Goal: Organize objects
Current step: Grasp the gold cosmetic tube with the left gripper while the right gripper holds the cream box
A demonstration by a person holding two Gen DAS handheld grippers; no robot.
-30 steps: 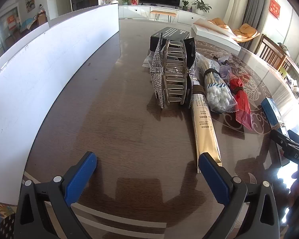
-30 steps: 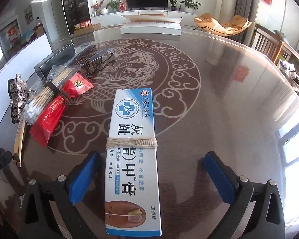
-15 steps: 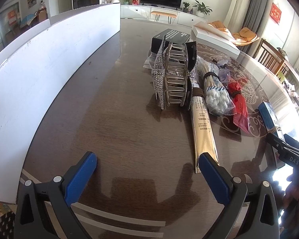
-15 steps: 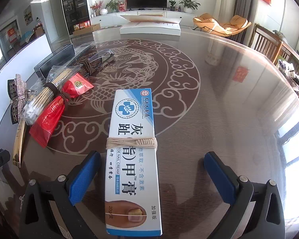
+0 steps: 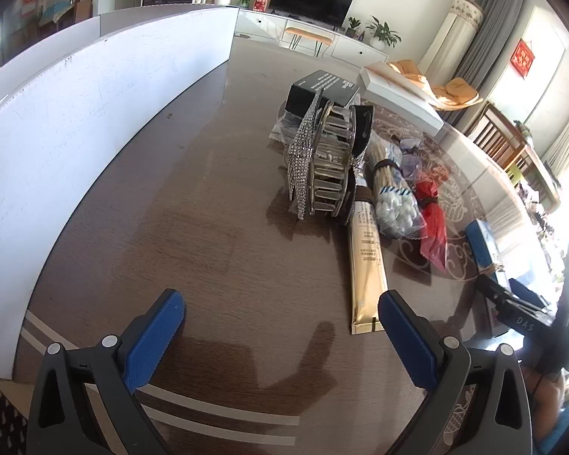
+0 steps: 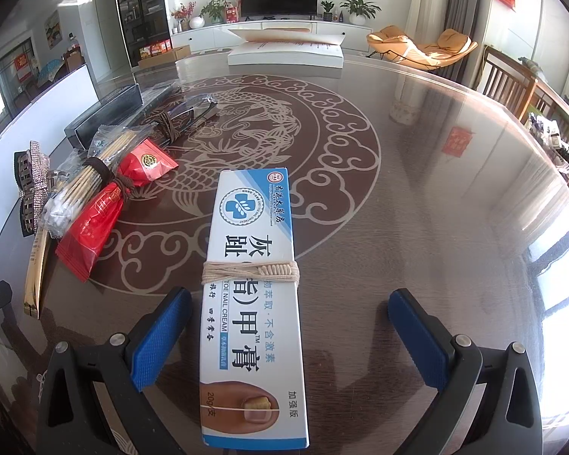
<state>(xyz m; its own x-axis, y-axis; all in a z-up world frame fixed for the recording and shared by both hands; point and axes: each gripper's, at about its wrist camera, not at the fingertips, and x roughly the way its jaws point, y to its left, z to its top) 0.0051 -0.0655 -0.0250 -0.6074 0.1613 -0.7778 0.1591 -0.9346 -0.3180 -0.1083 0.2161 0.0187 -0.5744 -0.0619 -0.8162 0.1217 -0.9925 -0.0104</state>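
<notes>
Blue-white nail cream box [image 6: 252,288], twine-bound, lies between the wide-open right gripper [image 6: 290,328]; left gripper [image 5: 280,331] gapes empty.

the table [image 6: 417,208] was dark brown with a pale dragon-and-cloud pattern. on it the cream box [image 6: 252,265] was white and blue; left of this box the packet [image 6: 95,223] was red.

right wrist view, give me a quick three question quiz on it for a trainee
1. True or false: the right gripper is shut on the cream box.
2. What is wound around the cream box: A tape, B string, C wire?
3. Which side of the cream box does the red packet lie on?

Key: 1 false, the fingers stand open on either side of it. 2 B, string. 3 Its left.
</notes>
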